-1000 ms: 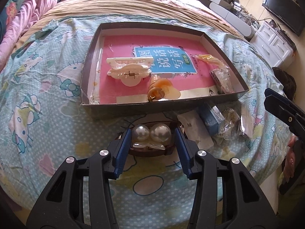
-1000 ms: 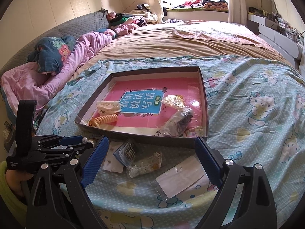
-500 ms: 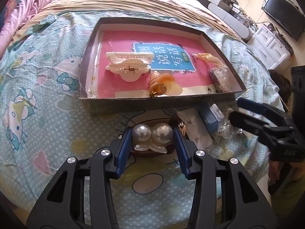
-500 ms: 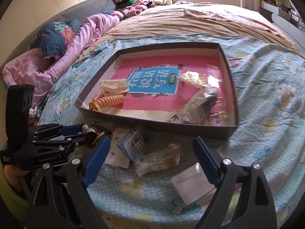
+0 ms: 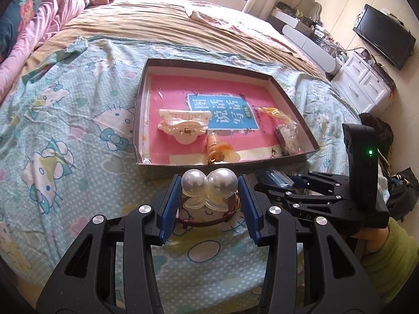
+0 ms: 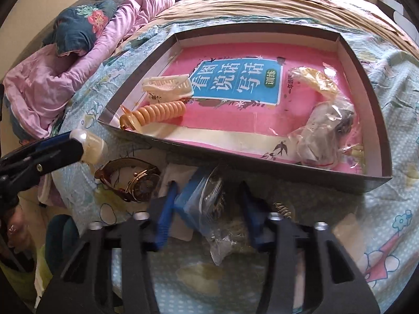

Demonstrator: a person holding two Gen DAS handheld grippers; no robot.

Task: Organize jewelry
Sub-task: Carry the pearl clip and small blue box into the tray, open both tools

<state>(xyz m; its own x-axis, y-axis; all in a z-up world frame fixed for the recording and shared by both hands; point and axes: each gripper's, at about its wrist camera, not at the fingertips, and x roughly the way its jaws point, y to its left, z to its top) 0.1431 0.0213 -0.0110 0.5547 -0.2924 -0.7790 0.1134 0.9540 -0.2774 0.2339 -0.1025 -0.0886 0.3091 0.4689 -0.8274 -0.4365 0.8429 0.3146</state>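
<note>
The left gripper (image 5: 209,204) pinches a hair piece with two big pearl balls (image 5: 209,183) between its blue pads, low in the middle of the frame just in front of the box (image 5: 296,157), above a watch (image 6: 136,180) lying on the bedsheet (image 5: 65,130). The right gripper (image 6: 207,219) has just been closing its jaws, and in the bottom centre of its view they stand on both sides of a clear bag with small jewelry (image 6: 209,209), though blur hides whether the pads already press it. The smooth round pearls may slip out during the carry, and the thin slippery bag may slide free or drag its neighbours along.
</note>
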